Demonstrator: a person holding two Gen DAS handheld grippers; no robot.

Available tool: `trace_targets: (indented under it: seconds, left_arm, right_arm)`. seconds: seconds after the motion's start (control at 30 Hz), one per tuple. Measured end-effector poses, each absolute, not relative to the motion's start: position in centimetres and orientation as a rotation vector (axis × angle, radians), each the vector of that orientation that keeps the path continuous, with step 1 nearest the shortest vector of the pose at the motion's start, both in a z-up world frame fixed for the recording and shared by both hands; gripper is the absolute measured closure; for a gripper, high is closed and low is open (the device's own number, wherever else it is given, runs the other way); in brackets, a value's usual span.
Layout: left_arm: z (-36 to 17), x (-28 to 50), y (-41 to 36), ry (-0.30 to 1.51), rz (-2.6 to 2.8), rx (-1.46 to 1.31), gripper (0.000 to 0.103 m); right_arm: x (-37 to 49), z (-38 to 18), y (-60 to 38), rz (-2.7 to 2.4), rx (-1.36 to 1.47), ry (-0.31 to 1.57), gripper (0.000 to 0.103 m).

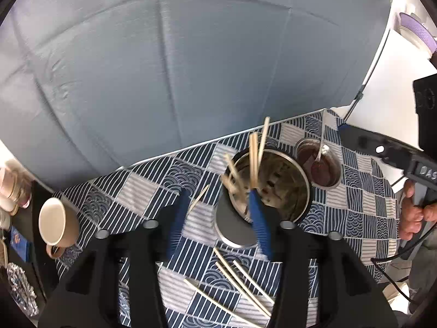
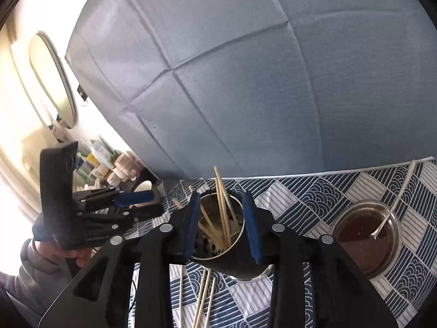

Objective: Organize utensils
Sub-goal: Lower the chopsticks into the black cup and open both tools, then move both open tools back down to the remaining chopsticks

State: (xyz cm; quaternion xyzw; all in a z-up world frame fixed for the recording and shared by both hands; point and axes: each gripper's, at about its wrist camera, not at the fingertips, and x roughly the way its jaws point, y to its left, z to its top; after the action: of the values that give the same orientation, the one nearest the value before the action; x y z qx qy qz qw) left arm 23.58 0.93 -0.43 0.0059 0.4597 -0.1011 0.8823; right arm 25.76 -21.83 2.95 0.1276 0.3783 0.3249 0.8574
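A: Utensil status?

B: Metal holder cup (image 2: 218,232) stands upright on the blue patterned tablecloth (image 1: 363,213), shiny rim, dark outside. Pale wooden chopsticks (image 2: 222,213) stick out of it, leaning at mixed angles; some blur in the left wrist view. More loose chopsticks (image 1: 240,281) lie flat on the cloth on the near side of the cup.

A: Anything else nearby?

B: Glass bowl of dark sauce (image 2: 366,235) with a spoon (image 2: 393,205) in it, just beside the cup. Tan mug (image 1: 58,222) off at the cloth's edge, well apart.

A: Grippers?

B: Left gripper (image 1: 218,218) pitched steeply down over the cup, blue pads parted, nothing between them. One chopstick (image 1: 198,198) lies on the cloth in the gap, not pinched. Right gripper (image 2: 221,225) points down at a shallower angle, jaws partly spread with the cup framed between; pads clear of it, holding nothing.

A: Hands?

B: Each hand wrapped around its gripper handle, visible from the opposite camera.
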Motion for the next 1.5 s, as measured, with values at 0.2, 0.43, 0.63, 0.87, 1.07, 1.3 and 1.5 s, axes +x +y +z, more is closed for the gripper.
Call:
trace_targets:
  seconds: [0.2,0.43,0.63,0.87,1.07,1.3,1.5]
  left_arm:
    - [-0.9,22.2,2.0,0.976,-0.146,0.081,0.040]
    - [-2.3,20.8,3.9,1.027,-0.070,0.109,0.019]
    - [-4.2,20.4,4.6,1.079,-0.048,0.142,0.010]
    - [-7.1,20.9,5.3,1.155,-0.035,0.184,0.006]
    - [-9.5,21.6,6.2,1.205,-0.064,0.191,0.006]
    - [-12.2,23.4,7.7,1.266,-0.091,0.197,0.006]
    - [-14.3,25.1,8.5,1.301,-0.113,0.221,0.006]
  right_arm:
    - [23.8,3.3,-22.3,0.664,0.250,0.760,0.052]
    - [22.2,2.5,-22.7,0.636,0.240,0.774,0.033]
    - [21.6,1.4,-22.4,0.618,0.233,0.822,0.023]
    - [20.8,-0.5,-21.8,0.572,0.198,0.894,0.017]
    - [20.0,-3.2,-21.5,0.519,0.180,0.980,0.017]
    - [19.4,-6.0,-20.9,0.467,0.189,1.055,0.017]
    - [18.5,-8.9,-19.1,0.423,0.172,1.123,0.017]
